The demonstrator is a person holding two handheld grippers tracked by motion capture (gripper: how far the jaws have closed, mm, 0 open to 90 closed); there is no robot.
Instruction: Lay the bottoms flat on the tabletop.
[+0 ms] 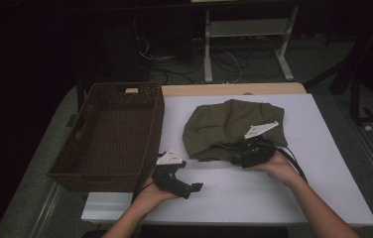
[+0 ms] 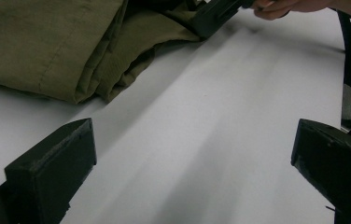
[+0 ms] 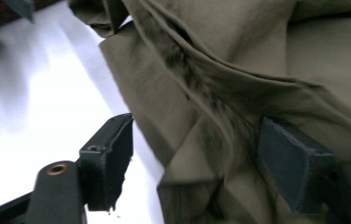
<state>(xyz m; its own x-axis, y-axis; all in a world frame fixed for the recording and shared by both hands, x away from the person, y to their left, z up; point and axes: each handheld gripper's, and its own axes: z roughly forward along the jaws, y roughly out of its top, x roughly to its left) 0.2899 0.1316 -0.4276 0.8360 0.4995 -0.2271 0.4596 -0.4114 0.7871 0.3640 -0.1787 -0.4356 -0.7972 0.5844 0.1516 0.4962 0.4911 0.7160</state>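
Nearest, the left hand-held gripper (image 1: 194, 187) hovered open over the counter (image 1: 254, 193); the right hand-held gripper (image 1: 230, 156) straddled the olive garment (image 1: 224, 124), jaws apart.

Olive fabric garment (image 1: 231, 126): on white table (image 1: 323, 168), just beyond right gripper (image 1: 244, 157), jaws straddling its near edge.
Brown wicker basket (image 1: 107, 136): left of left gripper (image 1: 189, 187).
Left gripper: near, apart from garment.

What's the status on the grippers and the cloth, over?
Left gripper open, on bare table. Right gripper open, jaws astride the olive cloth edge, not closed. Basket off left; nothing blocking.
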